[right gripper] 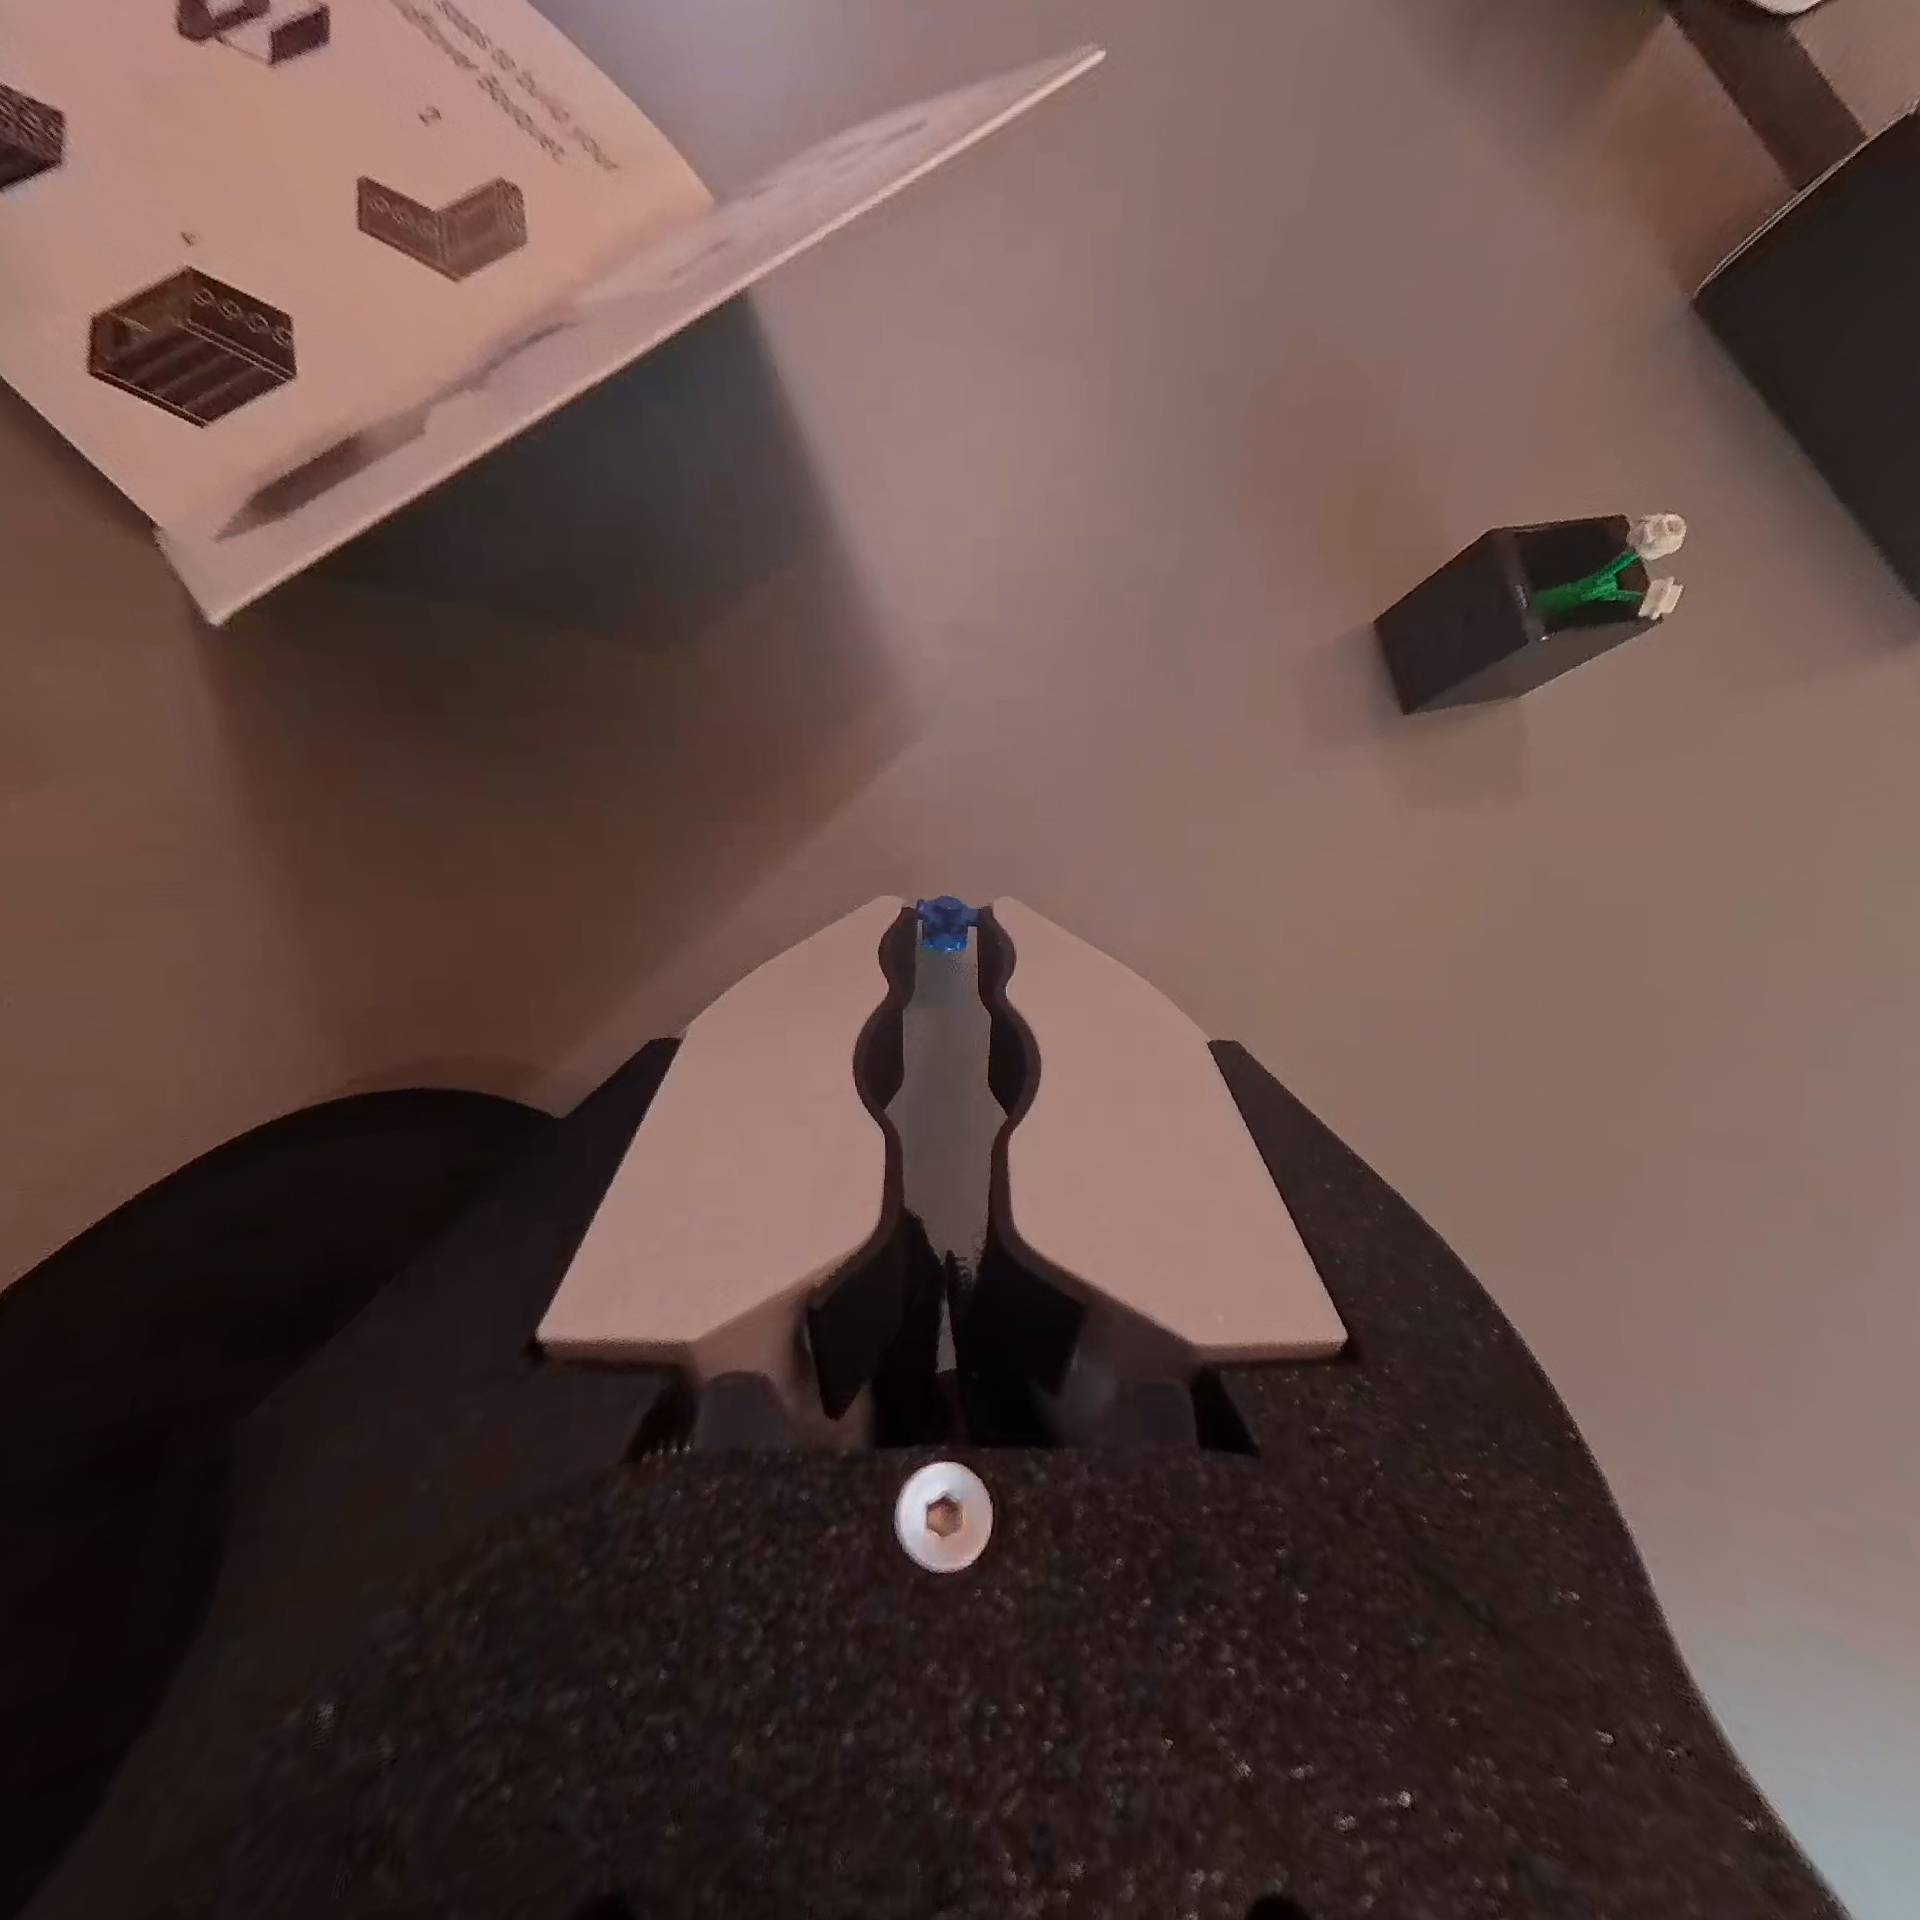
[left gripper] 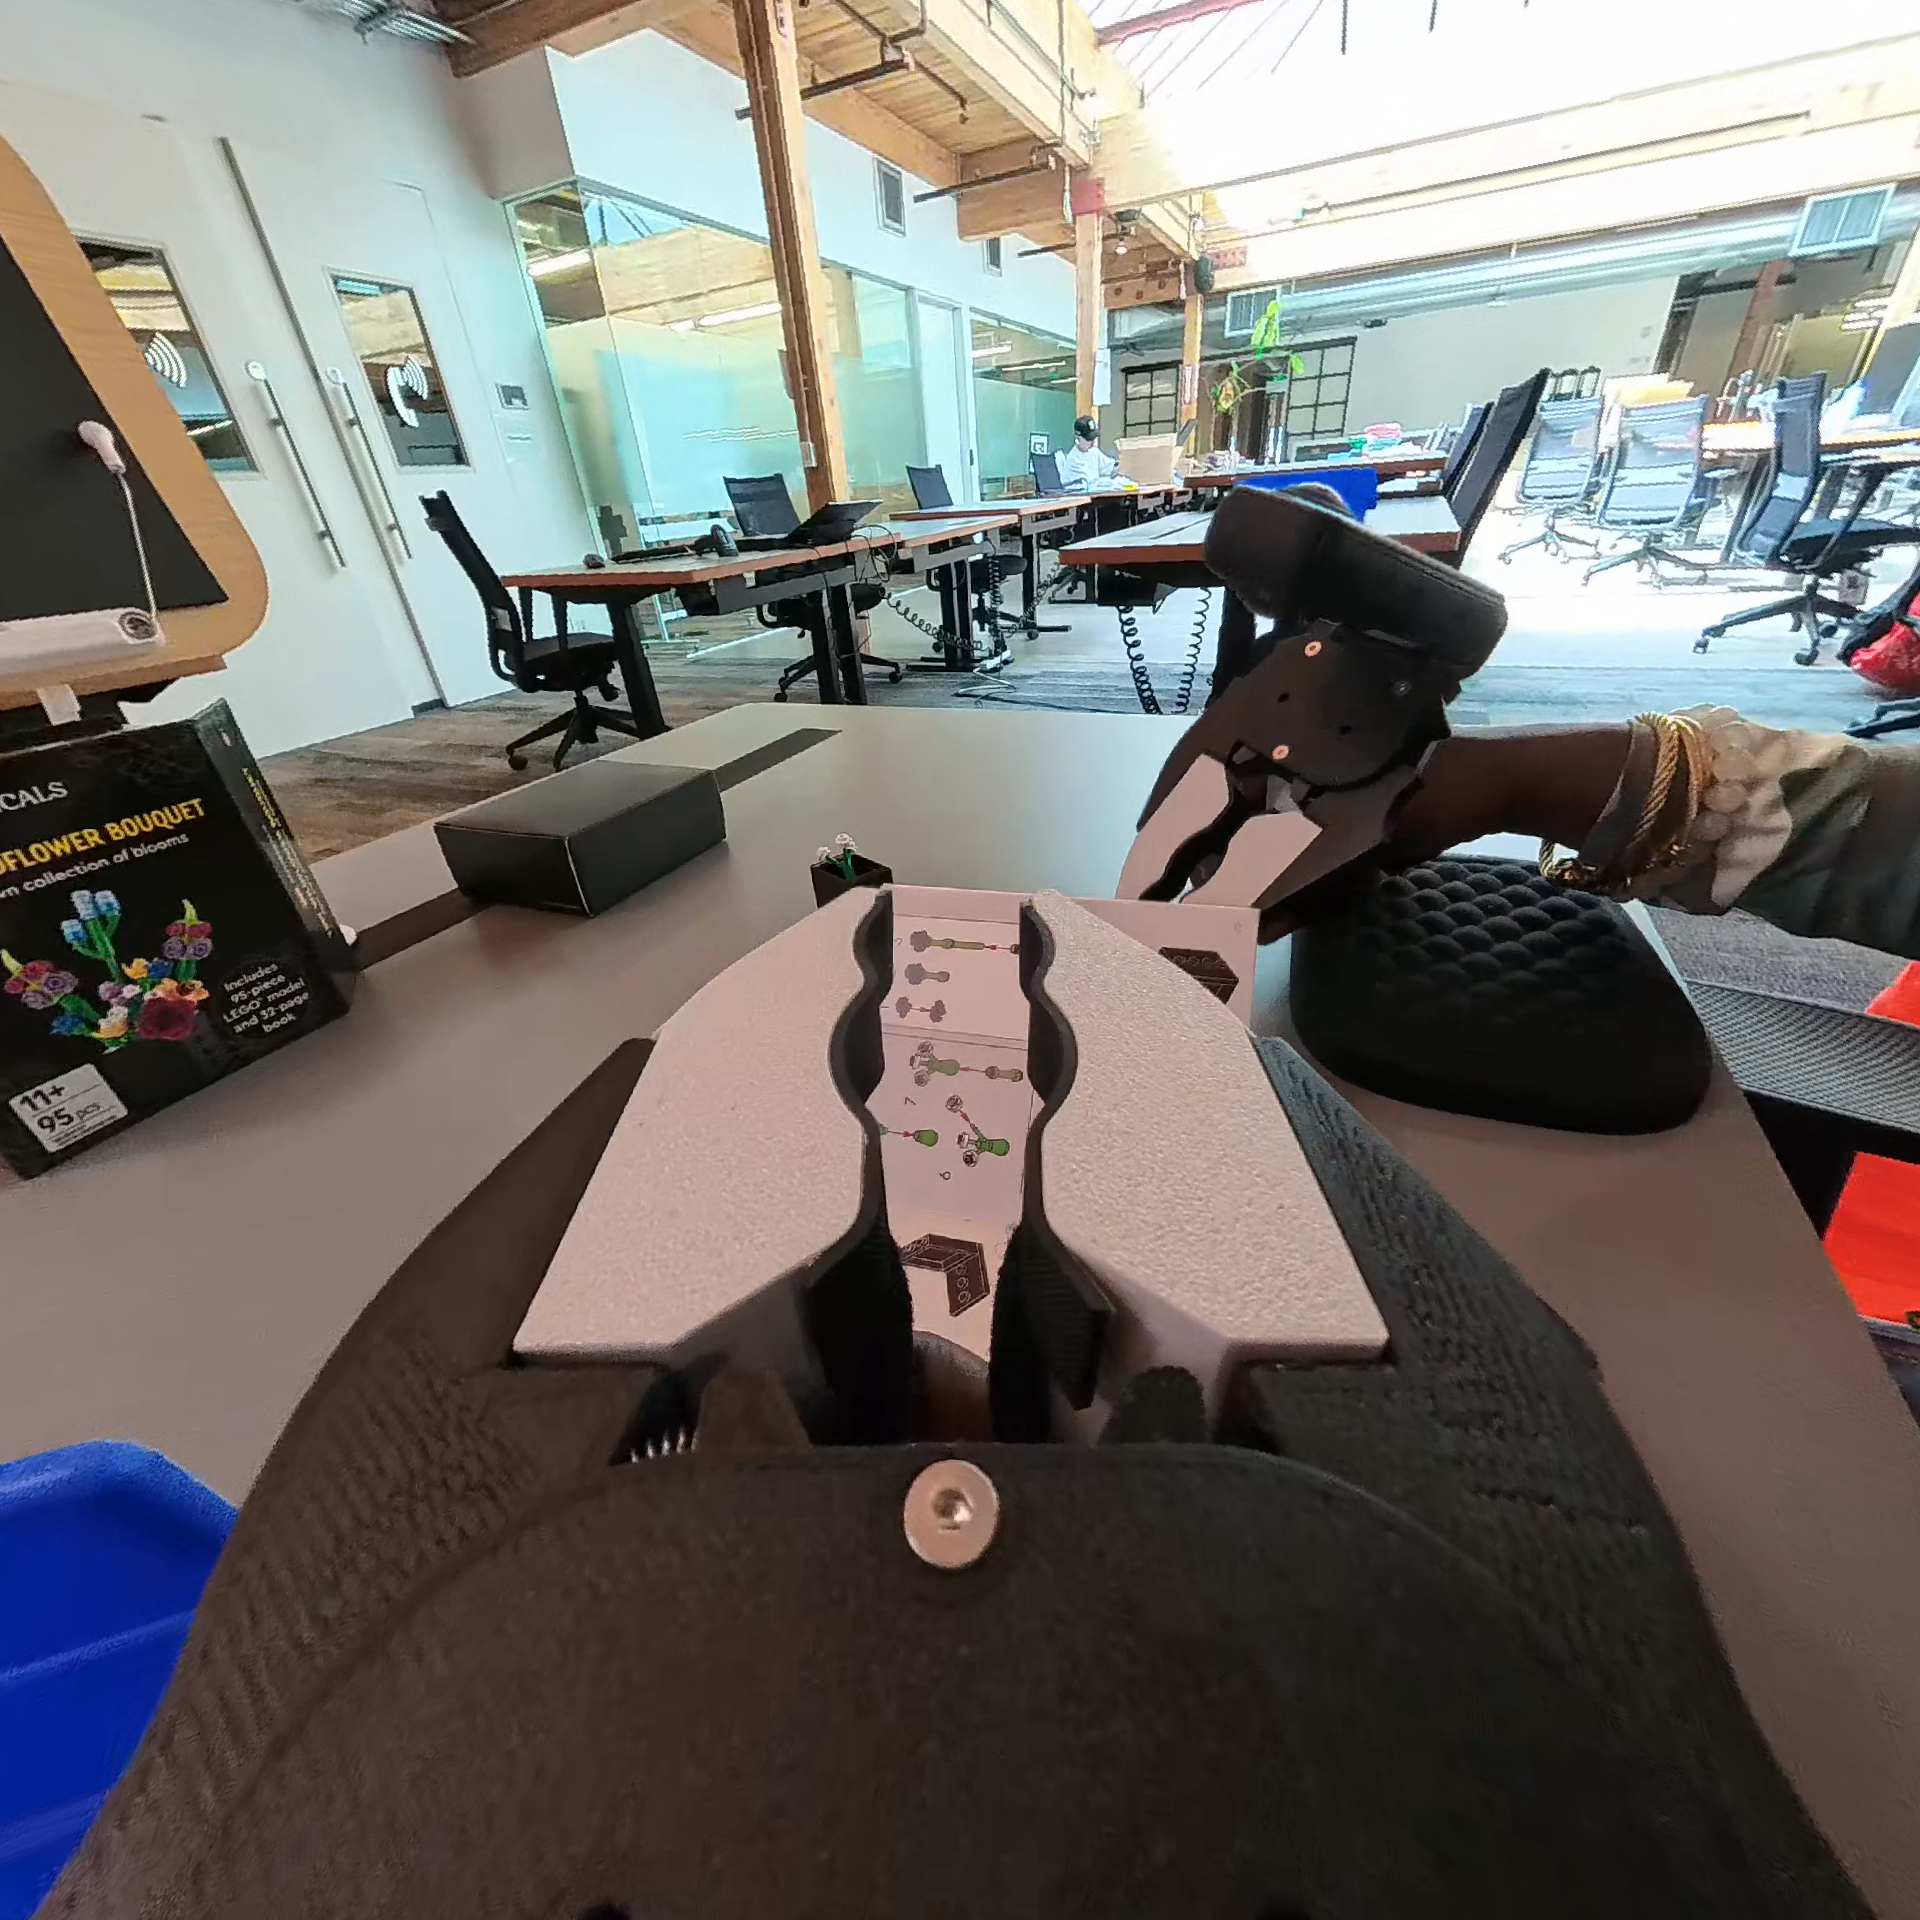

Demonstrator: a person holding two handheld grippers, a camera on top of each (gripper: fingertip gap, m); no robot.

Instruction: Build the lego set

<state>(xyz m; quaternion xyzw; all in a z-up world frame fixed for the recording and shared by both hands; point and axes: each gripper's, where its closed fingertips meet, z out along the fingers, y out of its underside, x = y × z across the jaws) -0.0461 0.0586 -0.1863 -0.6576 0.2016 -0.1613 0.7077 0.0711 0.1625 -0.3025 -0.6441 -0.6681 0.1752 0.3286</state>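
Note:
My right gripper (right gripper: 943, 912) is shut on a tiny blue lego piece (right gripper: 943, 925), pinched at its fingertips a little above the grey table (right gripper: 1195, 779). A small black brick pot (right gripper: 1496, 623) with a green stem and white flowers stands ahead to the right. The open instruction booklet (right gripper: 343, 260) lies ahead to the left. In the left wrist view my left gripper (left gripper: 958, 914) is partly open and empty, over the booklet (left gripper: 956, 1049). The pot (left gripper: 850, 873) stands just beyond it. The right gripper (left gripper: 1195, 891) points down at the booklet's far right corner.
The lego set box (left gripper: 156, 935) stands at the left. A black box (left gripper: 582, 831) lies behind the pot, also in the right wrist view (right gripper: 1839, 364). A black padded cushion (left gripper: 1496, 987) sits at the right under a person's hand. A blue bin (left gripper: 94, 1621) is at lower left. Spacing between my two grippers at the tips: around 20 centimeters. About 12 centimeters separates my right fingertips from the small black brick pot (right gripper: 1496, 623).

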